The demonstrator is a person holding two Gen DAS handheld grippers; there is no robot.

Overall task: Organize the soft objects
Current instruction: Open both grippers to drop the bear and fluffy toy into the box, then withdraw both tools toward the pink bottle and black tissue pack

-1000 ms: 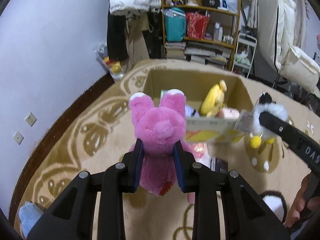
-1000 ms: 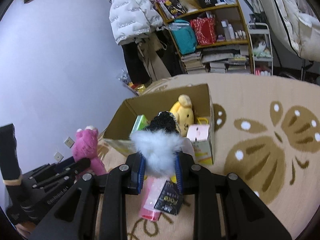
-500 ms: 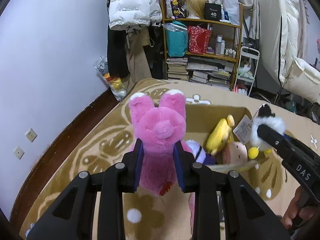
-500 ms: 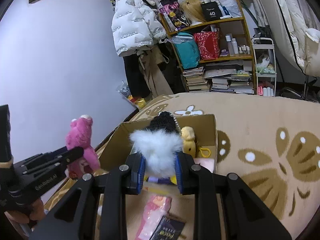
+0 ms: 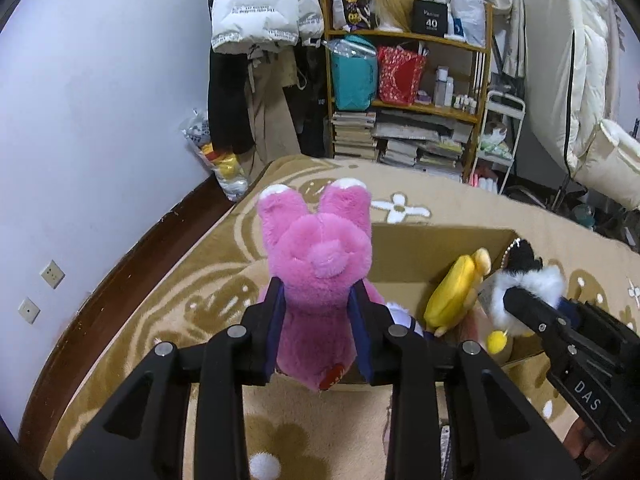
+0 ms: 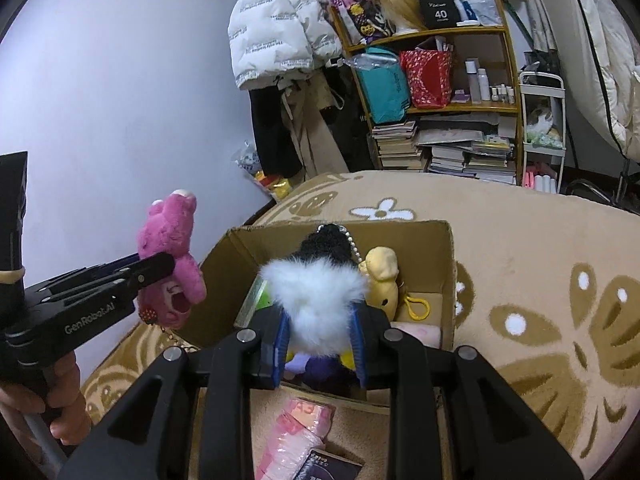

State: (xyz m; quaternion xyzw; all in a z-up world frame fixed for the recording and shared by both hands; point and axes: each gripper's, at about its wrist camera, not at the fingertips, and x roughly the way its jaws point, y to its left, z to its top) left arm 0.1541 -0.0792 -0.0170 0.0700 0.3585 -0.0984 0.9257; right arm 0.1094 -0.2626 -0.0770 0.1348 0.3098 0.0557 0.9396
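— What's around your tongs, left to right?

— A bare lilac wall and dark skirting on the left, then my left gripper [image 5: 318, 320] with the pink plush bear [image 5: 320, 276] between its blue pads; the jaws are opening, though the pads still press its fuzzy sides. It hangs just over the near left corner of the cardboard box [image 5: 436, 240].

— And the other hand?

— My right gripper [image 6: 320, 344] squeezes a fluffy white-and-black plush charm [image 6: 316, 292] above the box's open top — its jaws are opening too. Under it lie a yellow plush dog [image 6: 382, 280] and a yellow clip [image 6: 418, 306].

— Room to move?

— The box's right half shows bare bottom. A pink packet [image 6: 290, 436] lies on the shaggy beige rug [image 6: 540, 248] just before the near wall; a cluttered shelf [image 6: 440, 80] stands well behind.
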